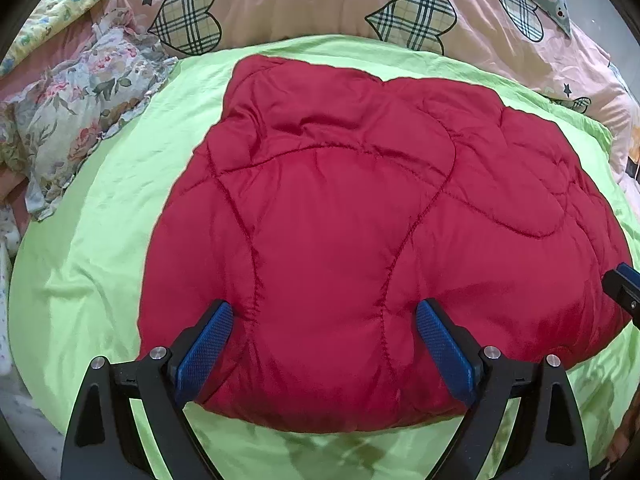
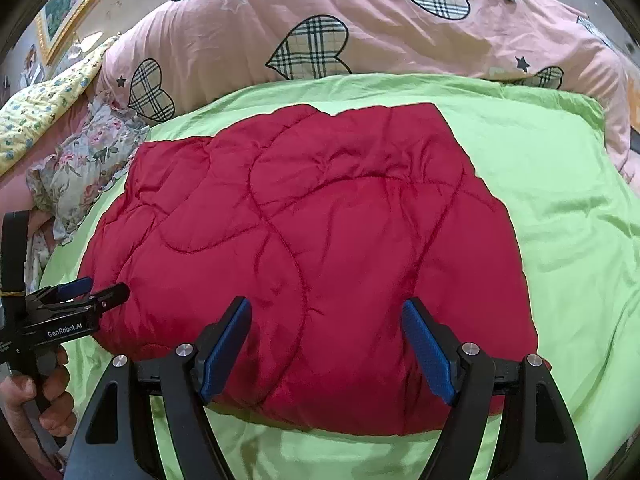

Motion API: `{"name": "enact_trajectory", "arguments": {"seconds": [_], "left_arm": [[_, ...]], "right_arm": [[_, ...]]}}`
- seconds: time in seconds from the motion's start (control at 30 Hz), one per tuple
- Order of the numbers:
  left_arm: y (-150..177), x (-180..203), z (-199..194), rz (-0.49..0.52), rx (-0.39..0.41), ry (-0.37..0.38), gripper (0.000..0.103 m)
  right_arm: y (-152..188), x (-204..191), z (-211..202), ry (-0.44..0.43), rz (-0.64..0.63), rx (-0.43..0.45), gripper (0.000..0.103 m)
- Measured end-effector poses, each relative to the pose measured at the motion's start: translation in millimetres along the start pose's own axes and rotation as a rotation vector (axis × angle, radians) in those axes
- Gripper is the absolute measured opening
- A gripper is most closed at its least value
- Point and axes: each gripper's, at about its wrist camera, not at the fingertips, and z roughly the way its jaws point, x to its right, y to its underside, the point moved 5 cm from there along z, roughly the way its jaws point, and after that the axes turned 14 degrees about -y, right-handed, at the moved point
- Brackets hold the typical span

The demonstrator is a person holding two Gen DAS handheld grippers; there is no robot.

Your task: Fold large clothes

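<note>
A red quilted jacket (image 1: pixel 360 220) lies folded into a thick bundle on a lime green sheet (image 1: pixel 100 240). It also shows in the right wrist view (image 2: pixel 320 240). My left gripper (image 1: pixel 324 316) is open, its blue fingers held over the bundle's near left part with nothing between them. My right gripper (image 2: pixel 326 316) is open over the bundle's near right part, also empty. The left gripper shows in the right wrist view (image 2: pixel 92 288) at the bundle's left edge. A right gripper finger (image 1: pixel 624 284) shows at the left view's right edge.
A pink duvet with plaid hearts (image 1: pixel 320 0) is heaped behind the green sheet (image 2: pixel 560 220). A floral cloth (image 1: pixel 80 112) lies crumpled at the left, and shows in the right wrist view (image 2: pixel 80 168). A yellow floral quilt (image 2: pixel 40 112) lies at the far left.
</note>
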Motion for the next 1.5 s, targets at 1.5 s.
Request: {"name": "enact_trajectory", "arguments": {"seconds": [1.5], "left_arm": [[-40, 1, 35, 0.053, 0.05, -0.019, 0.095]], "right_arm": [[-50, 26, 70, 0.019, -0.009, -0.061, 0.087]]}}
